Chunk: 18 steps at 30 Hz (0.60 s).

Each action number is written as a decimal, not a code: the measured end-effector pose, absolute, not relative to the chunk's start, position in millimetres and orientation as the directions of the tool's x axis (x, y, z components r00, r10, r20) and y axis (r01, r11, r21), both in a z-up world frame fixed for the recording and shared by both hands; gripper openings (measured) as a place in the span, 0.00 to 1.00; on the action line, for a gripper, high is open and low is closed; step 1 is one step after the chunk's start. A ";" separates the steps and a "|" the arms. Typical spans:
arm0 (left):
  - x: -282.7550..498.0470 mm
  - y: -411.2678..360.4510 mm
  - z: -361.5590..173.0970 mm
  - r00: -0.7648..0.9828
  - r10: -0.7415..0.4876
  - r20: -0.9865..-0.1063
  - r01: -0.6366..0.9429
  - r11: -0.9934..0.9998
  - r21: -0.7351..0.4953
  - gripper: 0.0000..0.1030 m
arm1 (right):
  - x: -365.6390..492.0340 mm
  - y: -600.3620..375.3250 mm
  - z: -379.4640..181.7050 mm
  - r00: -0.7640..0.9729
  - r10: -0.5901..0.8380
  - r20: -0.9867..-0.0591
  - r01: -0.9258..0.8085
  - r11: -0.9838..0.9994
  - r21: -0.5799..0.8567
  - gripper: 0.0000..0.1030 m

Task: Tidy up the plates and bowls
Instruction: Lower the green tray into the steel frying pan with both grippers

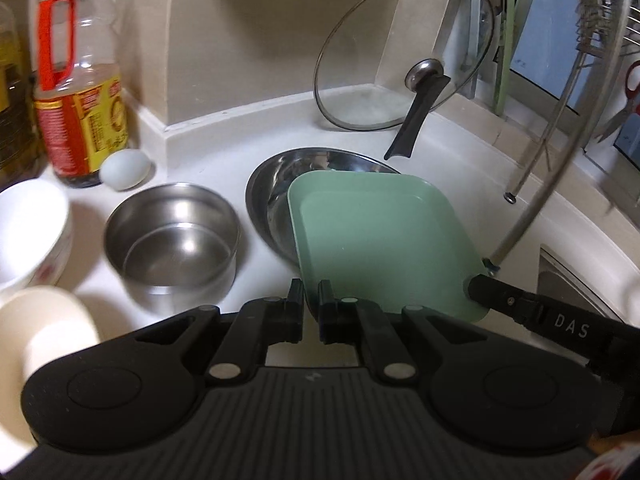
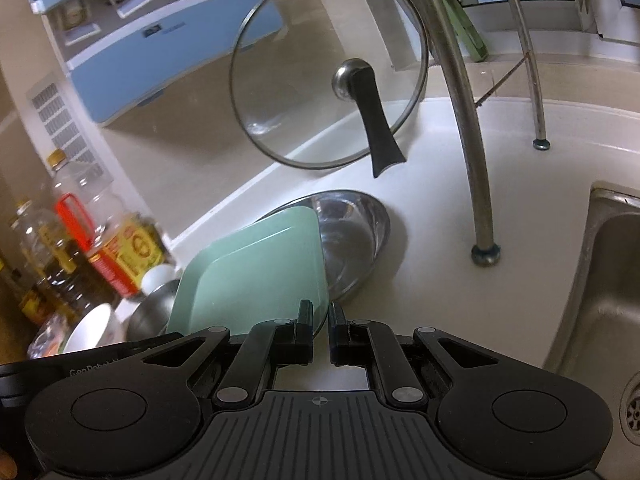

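Plate, square, pale green plastic (image 1: 376, 240): held above the white countertop (image 1: 208, 136), its far edge overlapping the wide shallow stainless steel dish (image 1: 276, 184) behind it. Left gripper (image 1: 310, 300): jaws drawn nearly together, clamped on the plate's near left edge. Right gripper (image 2: 320, 322): jaws likewise nearly closed, pinching the plate's near right corner; in the left wrist view only its black fingertip (image 1: 486, 288) shows, at that corner.

Left wrist view only, left to right: white ceramic bowl with red pattern (image 1: 28, 236), cream cup (image 1: 44, 332) cut by the frame and blurred, pale blue-white egg (image 1: 125, 169) against the clear oil bottle with red handle and yellow label (image 1: 78, 80), deep round stainless steel pot (image 1: 172, 240) just left of the shallow dish, red-handled scissors (image 1: 628, 96) hanging at far right.

Right wrist view only: pale blue wall cabinet (image 2: 160, 40) at upper left, white vent grille (image 2: 60, 124), further dark oil bottles (image 2: 44, 248) in a blurred cluster, stainless steel sink basin (image 2: 616, 280) with its drain (image 2: 636, 412) cut by the right edge.

Both views: round glass lid with steel knob and black handle (image 1: 400, 60), leaning upright against the beige tiled wall beyond the dish; curved steel rack legs (image 2: 464, 128) standing on the countertop to the right, near the plate's right side.

Hidden: the steel dish's near half lies behind the plate; in the right wrist view the pot and egg are mostly covered by it.
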<state>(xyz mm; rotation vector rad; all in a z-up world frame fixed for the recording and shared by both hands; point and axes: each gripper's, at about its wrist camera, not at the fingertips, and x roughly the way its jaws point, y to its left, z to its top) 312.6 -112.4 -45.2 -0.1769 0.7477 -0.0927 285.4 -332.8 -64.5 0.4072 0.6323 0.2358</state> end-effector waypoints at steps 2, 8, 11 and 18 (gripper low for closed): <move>327.0 -112.1 -46.8 0.730 -0.146 -0.668 0.027 0.982 -0.185 0.06 | 298.8 -331.5 -67.2 0.782 0.326 -0.531 -0.077 0.896 0.436 0.07; 366.7 -109.3 -56.4 0.704 -0.152 -0.693 0.031 0.983 -0.183 0.06 | 336.3 -326.8 -76.9 0.769 0.299 -0.566 -0.036 0.903 0.428 0.07; 382.9 -110.5 -61.1 0.691 -0.147 -0.708 0.032 0.984 -0.174 0.06 | 352.2 -325.1 -81.1 0.759 0.288 -0.584 -0.025 0.909 0.417 0.07; 410.8 -110.4 -73.1 0.651 -0.145 -0.745 0.028 0.985 -0.168 0.06 | 378.2 -323.3 -90.5 0.728 0.273 -0.629 0.004 0.916 0.402 0.07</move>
